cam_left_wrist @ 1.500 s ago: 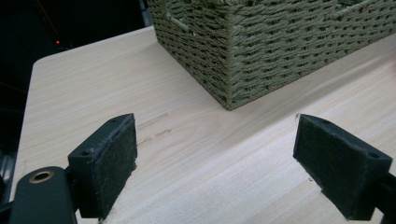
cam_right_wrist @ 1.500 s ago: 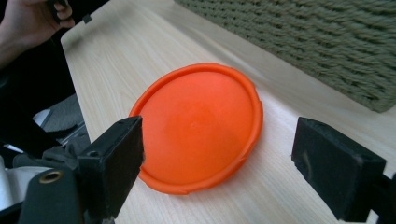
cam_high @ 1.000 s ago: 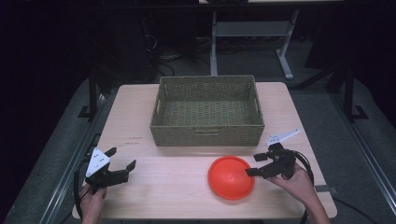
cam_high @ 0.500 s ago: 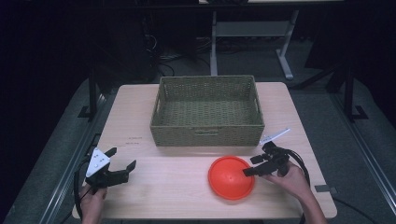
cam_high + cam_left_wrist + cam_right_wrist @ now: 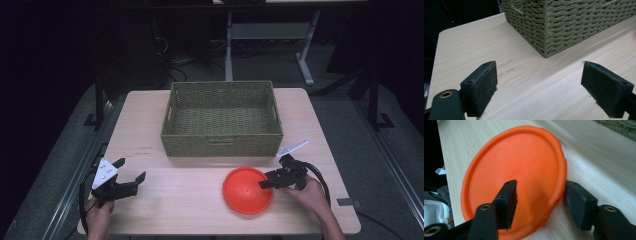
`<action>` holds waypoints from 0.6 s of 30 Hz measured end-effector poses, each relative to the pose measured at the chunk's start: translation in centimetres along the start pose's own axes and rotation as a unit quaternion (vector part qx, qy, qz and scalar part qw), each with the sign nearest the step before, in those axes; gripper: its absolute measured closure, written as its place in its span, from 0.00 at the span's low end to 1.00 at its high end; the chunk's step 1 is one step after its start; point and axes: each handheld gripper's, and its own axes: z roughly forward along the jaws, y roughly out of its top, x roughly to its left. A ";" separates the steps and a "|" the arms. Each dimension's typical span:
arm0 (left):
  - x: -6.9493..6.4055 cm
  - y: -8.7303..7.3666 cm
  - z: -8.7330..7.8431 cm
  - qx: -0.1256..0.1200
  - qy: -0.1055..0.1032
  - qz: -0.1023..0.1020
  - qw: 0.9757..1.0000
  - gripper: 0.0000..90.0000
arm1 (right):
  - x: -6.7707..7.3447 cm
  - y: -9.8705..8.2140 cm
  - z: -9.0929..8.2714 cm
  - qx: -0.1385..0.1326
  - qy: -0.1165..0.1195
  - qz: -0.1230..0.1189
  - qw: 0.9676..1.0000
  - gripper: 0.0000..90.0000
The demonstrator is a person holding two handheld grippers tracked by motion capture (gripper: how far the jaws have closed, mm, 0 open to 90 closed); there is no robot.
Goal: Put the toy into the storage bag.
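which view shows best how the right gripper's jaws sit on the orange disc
The right gripper view: the orange disc lies close up, one jaw over its top and the other outside its rim, pads not yet pressing. The high view shows the right gripper small at the disc's right edge. The left gripper view shows table and basket instead.

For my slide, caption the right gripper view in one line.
Right gripper straddles the rim of an orange disc on the wooden table, jaws closing on it but not yet clamped.

right claw [image 5: 266, 183] closing around orange plate's [image 5: 245, 192] rim
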 end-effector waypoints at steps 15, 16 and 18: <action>0.0 0.1 0.0 -0.003 -0.002 0.001 1.000 0.14 | -1.1 0.0 0.5 -0.010 0.022 0.006 1.000 0.66; 0.0 0.1 0.0 -0.002 -0.001 0.002 1.000 0.14 | -1.0 0.0 0.5 -0.012 0.023 0.005 1.000 0.67; 0.0 0.1 0.0 -0.003 -0.002 0.000 1.000 0.14 | -1.1 0.1 0.4 -0.015 0.028 0.004 0.999 0.68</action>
